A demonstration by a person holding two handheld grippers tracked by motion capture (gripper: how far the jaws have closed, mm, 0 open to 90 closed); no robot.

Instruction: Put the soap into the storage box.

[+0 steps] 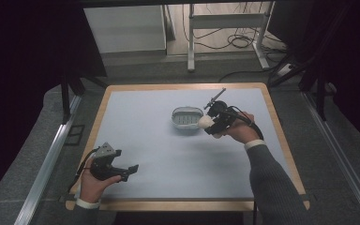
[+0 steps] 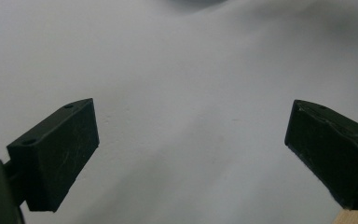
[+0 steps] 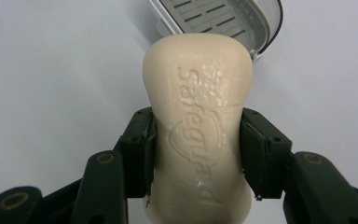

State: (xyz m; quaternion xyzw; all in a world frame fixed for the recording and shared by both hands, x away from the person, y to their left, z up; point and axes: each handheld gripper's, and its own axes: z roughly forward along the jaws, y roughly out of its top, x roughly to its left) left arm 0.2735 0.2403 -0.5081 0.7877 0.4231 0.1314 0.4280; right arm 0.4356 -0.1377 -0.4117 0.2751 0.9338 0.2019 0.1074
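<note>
1. Soap bar (image 3: 198,126) sits nearest, clamped across its waist by my right gripper (image 3: 196,154), both jaws pressing its sides.
2. Beyond the jaw tips lies the grey soap dish (image 3: 223,18) on the bench (image 1: 168,154).
3. I'd centre over the slats, lower level, then release gently.
4. Left gripper (image 2: 191,140) idles, jaws wide, nothing between.

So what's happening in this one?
A person at a table works with a handheld gripper in each hand. The right gripper is clamped on a cream bar of soap, held just beside a grey slotted soap dish near the middle of the table. The soap is not in the dish. The left gripper rests low near the table's front left edge, jaws open with nothing between them.
</note>
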